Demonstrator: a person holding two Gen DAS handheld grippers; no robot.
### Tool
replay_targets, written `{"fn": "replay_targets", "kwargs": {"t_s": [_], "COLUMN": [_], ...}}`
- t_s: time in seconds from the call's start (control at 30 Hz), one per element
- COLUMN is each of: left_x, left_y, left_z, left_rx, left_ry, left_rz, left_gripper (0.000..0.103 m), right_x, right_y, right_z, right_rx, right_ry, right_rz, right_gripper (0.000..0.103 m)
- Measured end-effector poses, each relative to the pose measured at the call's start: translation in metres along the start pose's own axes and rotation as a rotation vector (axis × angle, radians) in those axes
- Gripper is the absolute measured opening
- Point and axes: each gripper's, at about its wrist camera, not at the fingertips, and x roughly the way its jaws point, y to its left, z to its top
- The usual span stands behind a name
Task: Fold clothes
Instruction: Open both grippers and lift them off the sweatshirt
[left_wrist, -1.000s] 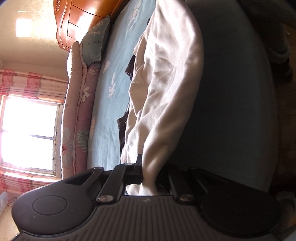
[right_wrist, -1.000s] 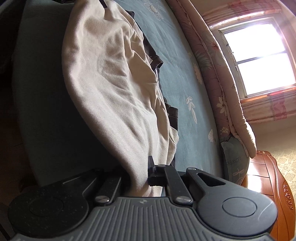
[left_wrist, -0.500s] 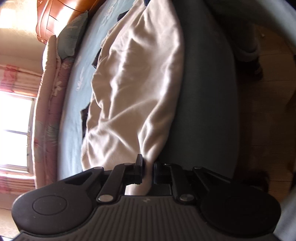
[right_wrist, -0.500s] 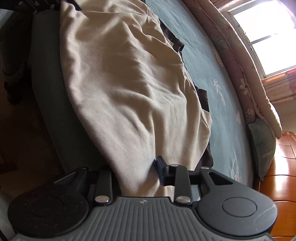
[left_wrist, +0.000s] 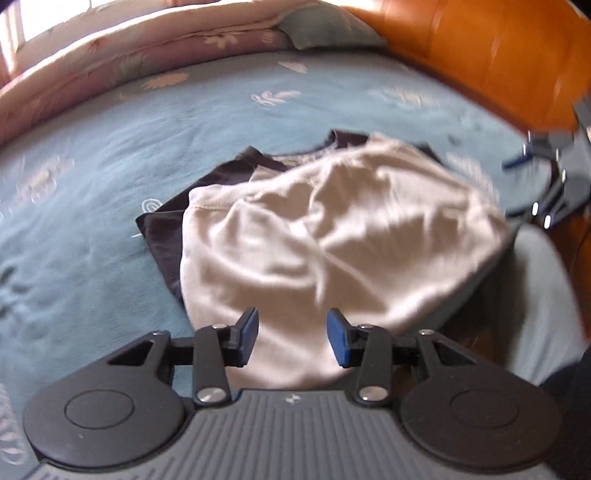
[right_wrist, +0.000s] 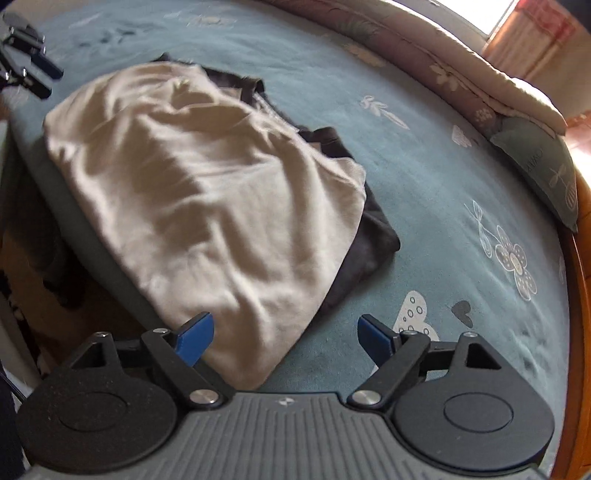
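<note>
Bed (left_wrist: 92, 155) with blue flowered sheet carries it all. Beige garment (left_wrist: 332, 236) lies rumpled near the bed's front edge, one end draped over it, on top of a dark garment (right_wrist: 369, 240) that shows along the far side. Risk: the overhanging part could drag the beige piece to the floor, and its wrinkles could get folded in. Left tongs (left_wrist: 291, 338) have just been opening, partly spread, nothing pinched. Right tongs (right_wrist: 284, 336) have just been opening, spread wide, cloth beneath but not gripped.
</note>
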Motion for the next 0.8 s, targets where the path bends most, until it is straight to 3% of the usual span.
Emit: {"fn": "replay_targets", "kwargs": {"t_s": [0.23, 0.33, 0.4, 0.43, 0.47, 0.57, 0.6, 0.73, 0.8], "left_x": [0.046, 0.069, 0.084, 0.091, 0.094, 0.090, 0.084, 0.072, 0.085], "left_y": [0.025, 0.037, 0.051, 0.058, 0.067, 0.087, 0.086, 0.072, 0.062], "left_z": [0.023, 0.027, 0.023, 0.022, 0.019, 0.021, 0.027, 0.058, 0.072], "left_rx": [-0.184, -0.268, -0.313, -0.336, -0.367, -0.477, -0.469, -0.395, -0.377], "left_ry": [-0.021, -0.013, 0.009, 0.018, 0.019, 0.014, 0.006, -0.077, -0.078], "left_rz": [-0.108, -0.144, -0.114, -0.101, -0.098, -0.103, -0.087, -0.178, -0.213], "left_gripper": [0.045, 0.046, 0.048, 0.048, 0.041, 0.039, 0.040, 0.051, 0.054], "right_x": [0.038, 0.066, 0.086, 0.097, 0.106, 0.117, 0.113, 0.088, 0.085], "right_y": [-0.024, -0.031, -0.036, -0.038, -0.040, -0.051, -0.056, -0.064, -0.059], "right_z": [0.043, 0.053, 0.056, 0.055, 0.052, 0.047, 0.047, 0.063, 0.079], "right_rx": [0.318, 0.421, 0.474, 0.497, 0.507, 0.524, 0.544, 0.549, 0.536], "right_ry": [-0.168, -0.170, -0.157, -0.140, -0.123, -0.081, -0.097, -0.201, -0.246], "right_rz": [0.196, 0.273, 0.307, 0.300, 0.281, 0.145, 0.151, 0.178, 0.226], "right_gripper": [0.094, 0.094, 0.094, 0.095, 0.095, 0.095, 0.095, 0.100, 0.103]}}
